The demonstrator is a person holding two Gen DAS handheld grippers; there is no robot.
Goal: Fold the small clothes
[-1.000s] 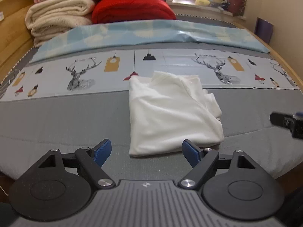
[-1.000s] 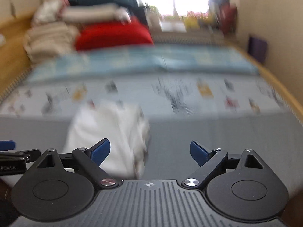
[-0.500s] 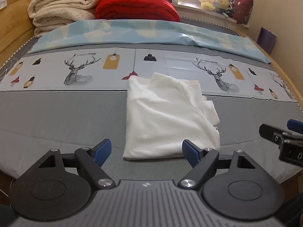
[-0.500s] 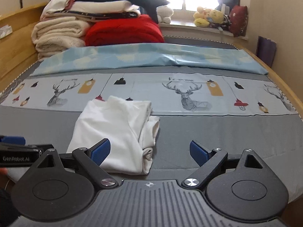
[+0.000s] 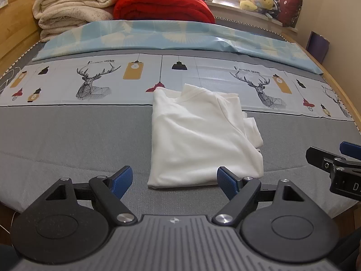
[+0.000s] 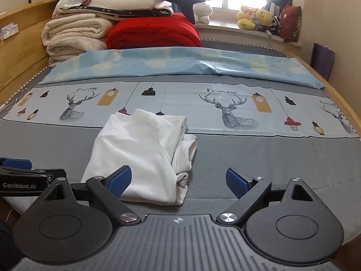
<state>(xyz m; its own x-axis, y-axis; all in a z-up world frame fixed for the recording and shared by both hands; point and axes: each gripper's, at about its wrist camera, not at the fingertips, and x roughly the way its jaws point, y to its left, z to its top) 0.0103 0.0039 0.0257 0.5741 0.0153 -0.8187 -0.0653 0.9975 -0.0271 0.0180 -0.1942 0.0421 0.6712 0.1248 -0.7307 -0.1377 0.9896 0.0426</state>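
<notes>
A white garment (image 5: pixel 198 140) lies folded in a rough rectangle on the grey bed sheet (image 5: pixel 74 140); it also shows in the right wrist view (image 6: pixel 140 155), with a bunched sleeve at its right side. My left gripper (image 5: pixel 173 181) is open and empty, just in front of the garment's near edge. My right gripper (image 6: pixel 178 180) is open and empty, near the garment's near right corner. Each gripper appears at the edge of the other's view, the right one in the left wrist view (image 5: pixel 334 164) and the left one in the right wrist view (image 6: pixel 24 176).
A printed deer panel (image 5: pixel 94 81) and a light blue cloth (image 5: pixel 171 36) lie across the bed beyond the garment. Stacked cream blankets (image 6: pixel 74 36) and a red quilt (image 6: pixel 153 33) sit at the head. Wooden bed rails (image 6: pixel 20 52) run along both sides. Plush toys (image 6: pixel 257 18) line the windowsill.
Both grippers have drawn back and risen slightly from the garment, staying open. The right wrist view was blurred a second ago and is steady now. The garment has not moved.
</notes>
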